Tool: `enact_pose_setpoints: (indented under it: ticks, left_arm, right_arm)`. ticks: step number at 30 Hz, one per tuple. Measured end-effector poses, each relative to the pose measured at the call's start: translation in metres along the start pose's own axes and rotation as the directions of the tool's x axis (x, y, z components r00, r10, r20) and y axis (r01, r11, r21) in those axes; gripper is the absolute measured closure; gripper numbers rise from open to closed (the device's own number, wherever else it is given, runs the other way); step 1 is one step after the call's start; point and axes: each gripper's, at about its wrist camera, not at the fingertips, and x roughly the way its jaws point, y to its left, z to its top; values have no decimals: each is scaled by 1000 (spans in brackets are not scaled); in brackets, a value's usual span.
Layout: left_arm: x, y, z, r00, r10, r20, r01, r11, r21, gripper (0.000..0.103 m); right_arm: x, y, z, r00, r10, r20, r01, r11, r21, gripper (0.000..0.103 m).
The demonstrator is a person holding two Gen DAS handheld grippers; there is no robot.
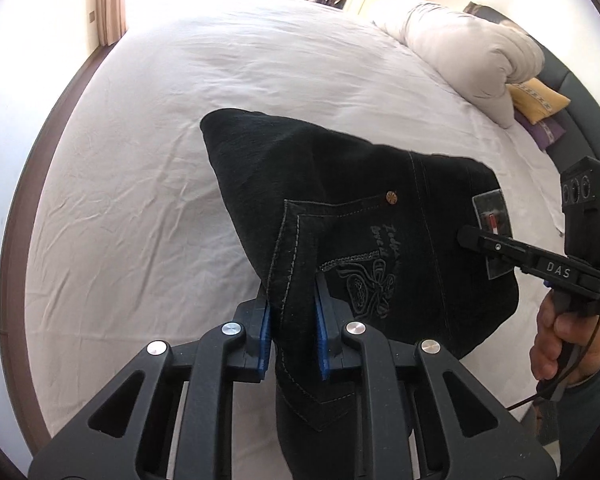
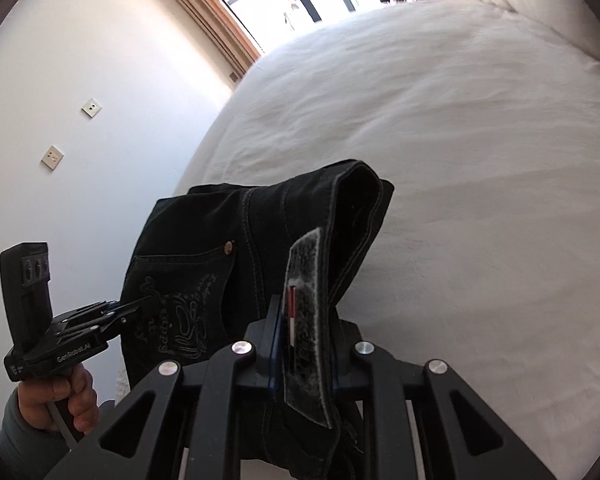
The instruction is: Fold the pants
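Clamped between blue pads at 6 o'clock: black denim pants [image 1: 340,216], raised off white bed sheet [image 1: 140,160]. Left gripper [image 1: 292,328] grips pocket edge; right gripper [image 2: 304,344] grips waistband patch. Long axis spans 9-to-3 between both, equally near.

The pants [image 1: 340,216] are black denim with pale stitching, folded into a thick bundle; the back pocket [image 1: 328,280] faces up, showing embroidery and a copper rivet [image 1: 391,197]; a grey waistband patch [image 2: 306,320] sits at the right; the bundle hangs raised over the near white bed [image 1: 180,160].
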Motion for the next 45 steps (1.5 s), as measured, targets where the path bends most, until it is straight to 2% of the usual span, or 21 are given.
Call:
enact_pose_setpoints:
  ticks: [3,4,6,9,12,14,16,19,21,26,27,31,32,33,36,38,39,40,42,44,45]
  left_arm:
    - [30,3,-5,999,24,-26,-24,1000,1,84]
    - [38,10,-6,999,31,-32,-31,1000,-3,78]
    - [48,18,-9,999,43,-33,-44,999,-22,67]
    - [44,29,-13,999,38,-12,-39,997,-69,46]
    - [20,34,-18,997,76,6,-75,993,-94,35]
    - [-8,35,-29,988,132,75,-123,986,-109,22]
    - [-45,30,-44,971,182,154,-167,980,-108,0]
    - [-101,5,-75,924,267,273,-265,963,-43,0]
    - [-137,-21,-92,878,299,374,-319,948,-11,0]
    - [-232,-86,-127,769,313,558,-384,923,11,0]
    - [-251,-96,-134,738,311,599,-392,920,5,0]
    - [-326,-133,-165,576,364,732,-484,874,-53,0]
    - [-342,-137,-171,555,368,745,-478,875,-76,0]
    - [-355,-138,-173,561,367,742,-456,885,-93,0]
    - [-374,-137,-174,615,317,722,-379,922,-82,0]
    - [-376,-139,-174,633,334,698,-388,917,-87,0]
    - [-375,-138,-172,653,337,678,-386,919,-84,0]
    - [-370,-137,-170,686,335,645,-378,923,-77,0]
    - [-357,-134,-165,733,333,594,-369,927,-64,0]
    - [-340,-131,-163,760,354,545,-384,921,-64,0]
    - [-331,-129,-161,774,353,525,-380,923,-61,0]
  right_arm:
    - [20,-18,-9,999,-23,-28,24,999,32,78]
    - [27,-25,-7,999,-21,-28,23,999,46,74]
    - [32,-40,-14,998,-55,-33,57,994,92,52]
    - [25,-46,-22,999,-49,-15,50,992,113,40]
    - [-1,-49,-31,996,-89,3,88,987,137,37]
    - [-26,-46,-39,989,-138,45,130,982,136,35]
    - [-53,-31,-50,975,-192,110,178,976,125,30]
    - [-96,5,-62,933,-274,232,269,962,55,24]
    - [-127,33,-74,895,-307,323,326,945,-6,17]
    - [-214,102,-95,765,-312,563,392,920,-23,0]
    - [-230,110,-99,745,-303,594,384,923,-11,0]
    - [-283,146,-119,675,-256,693,354,935,0,0]
    - [-295,156,-124,659,-249,710,358,934,-5,0]
    - [-303,163,-127,649,-237,723,359,933,-16,0]
    - [-327,181,-138,622,-212,754,369,928,-44,0]
    - [-340,191,-141,589,-216,779,393,918,-42,0]
    - [-347,193,-144,583,-216,783,398,916,-44,0]
    - [-350,195,-146,586,-210,783,398,916,-52,0]
    - [-350,200,-149,604,-235,762,418,907,-51,0]
    - [-341,194,-153,628,-275,728,435,900,-36,0]
    - [-333,188,-150,655,-298,694,434,900,-23,0]
